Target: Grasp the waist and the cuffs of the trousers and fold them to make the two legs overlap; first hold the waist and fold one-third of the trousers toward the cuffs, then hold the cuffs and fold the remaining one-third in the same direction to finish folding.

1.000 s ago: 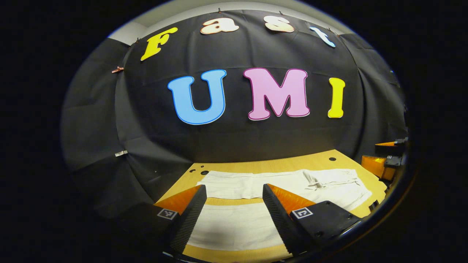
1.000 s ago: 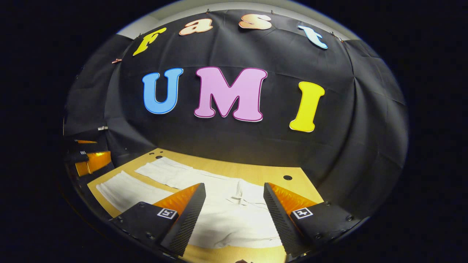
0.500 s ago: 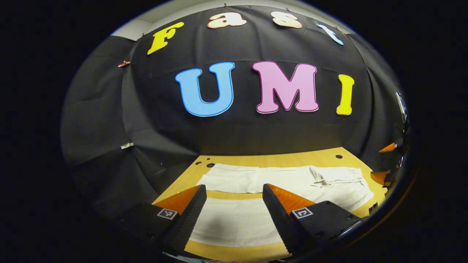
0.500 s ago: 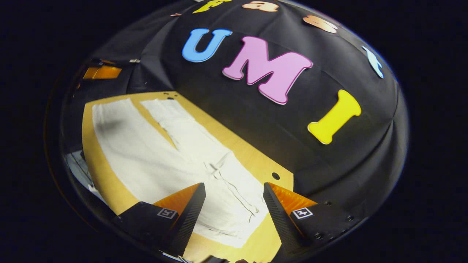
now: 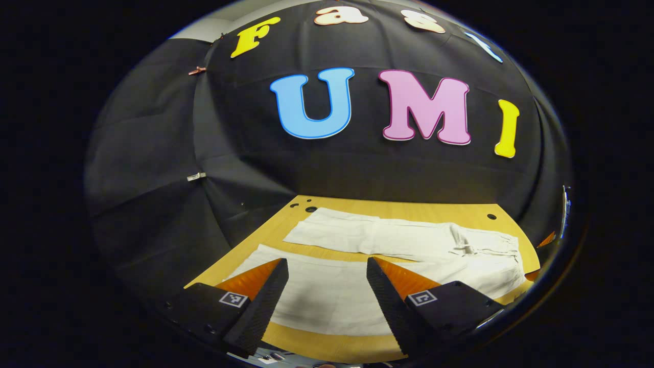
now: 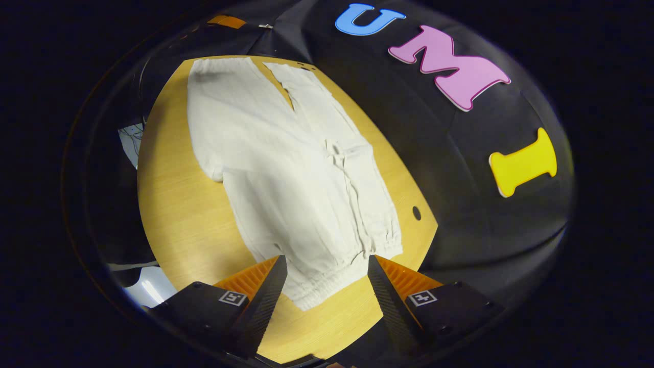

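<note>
White trousers (image 6: 301, 179) lie flat on the wooden table (image 6: 179, 204), legs apart. The right gripper (image 6: 327, 276), jaws spread and empty, has tipped down over the waistband; a second ago it faced the wall. The left gripper (image 5: 327, 281), equally spread, hovers above the near leg, swung slightly leftward.

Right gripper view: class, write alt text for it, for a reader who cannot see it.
Pale trousers lie flat and unfolded on a wooden table, legs spread apart toward the far end. The right gripper hangs open just above the gathered waistband, not touching it.
</note>
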{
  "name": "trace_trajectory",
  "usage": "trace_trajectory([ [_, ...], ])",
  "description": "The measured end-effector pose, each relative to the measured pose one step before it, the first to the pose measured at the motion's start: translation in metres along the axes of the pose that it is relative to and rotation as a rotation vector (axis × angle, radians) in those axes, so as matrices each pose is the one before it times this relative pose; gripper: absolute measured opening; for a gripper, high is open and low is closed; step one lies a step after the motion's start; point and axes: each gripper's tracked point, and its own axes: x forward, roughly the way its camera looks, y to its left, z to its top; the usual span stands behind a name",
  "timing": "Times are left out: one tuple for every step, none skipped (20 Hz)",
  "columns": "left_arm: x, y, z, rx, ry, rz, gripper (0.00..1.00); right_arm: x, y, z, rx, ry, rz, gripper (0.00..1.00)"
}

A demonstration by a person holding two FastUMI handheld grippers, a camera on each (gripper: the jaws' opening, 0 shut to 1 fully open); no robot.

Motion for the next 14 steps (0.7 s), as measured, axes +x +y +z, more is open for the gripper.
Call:
trace_trajectory([
  [-0.00090, 0.00089, -0.00620, -0.01006, 0.01207, 0.01189, 0.98, 0.00378, 0.00068, -0.01073, -0.02120, 0.01915, 0.01759, 0.98],
  [-0.00098, 0.00067, -0.00428, -0.00797, 0.01244, 0.00987, 0.98, 0.00321, -0.00057, -0.00968, -0.02869, 0.01650, 0.01361, 0.98],
  [-0.00044, 0.00098, -0.00549, -0.00318, 0.01183, 0.01100, 0.98, 0.00328, 0.00126, -0.01046, -0.02165, 0.01637, 0.01871, 0.98],
  [-0.00048, 0.00092, -0.00406, 0.00171, 0.01202, 0.01230, 0.98, 0.00270, 0.00220, -0.00856, -0.01691, 0.01353, 0.01899, 0.98],
  [-0.00081, 0.00096, -0.00332, 0.00356, 0.00857, 0.01193, 0.98, 0.00421, 0.00088, -0.00691, -0.01892, 0.00941, 0.01136, 0.98],
  [-0.00100, 0.00103, -0.00115, 0.00267, 0.00589, 0.00783, 0.98, 0.00216, 0.00053, -0.00554, -0.01811, 0.01019, 0.00750, 0.98],
  [-0.00099, -0.00112, -0.00111, 0.00233, 0.00488, 0.00493, 0.98, 0.00422, 0.00046, -0.00557, -0.01396, 0.01053, 0.00419, 0.98],
  [-0.00125, -0.00056, 0.00062, 0.00385, 0.00556, 0.00213, 0.98, 0.00454, 0.00206, -0.00480, -0.01106, 0.01091, 0.01159, 0.98],
  [-0.00066, -0.00134, -0.00035, 0.00724, 0.00125, 0.00049, 0.98, 0.00351, 0.00261, -0.00207, -0.01341, 0.00529, 0.01233, 0.98],
  [-0.00118, -0.00072, 0.00277, 0.01118, -0.00265, -0.00037, 0.98, 0.00299, 0.00367, -0.00157, -0.01748, 0.00418, 0.01542, 0.98],
  [-0.00034, -0.00108, 0.00098, 0.01263, -0.00217, -0.00202, 0.98, 0.00428, 0.00418, -0.00108, -0.01937, 0.00478, 0.01515, 0.98],
  [-0.00012, -0.00135, 0.00197, 0.01108, -0.00113, -0.00215, 0.98, 0.00006, 0.00200, 0.00221, -0.01616, -0.00427, 0.01279, 0.98],
  [-0.00174, -0.00050, 0.00034, 0.00715, -0.00062, -0.00145, 0.98, 0.00257, -0.00039, 0.00165, -0.00818, -0.00413, -0.00750, 0.96],
  [-0.00085, -0.00095, 0.00128, 0.00305, -0.00011, -0.00358, 0.98, 0.00173, -0.00022, -0.00021, 0.00288, 0.00361, 0.00203, 0.95],
])
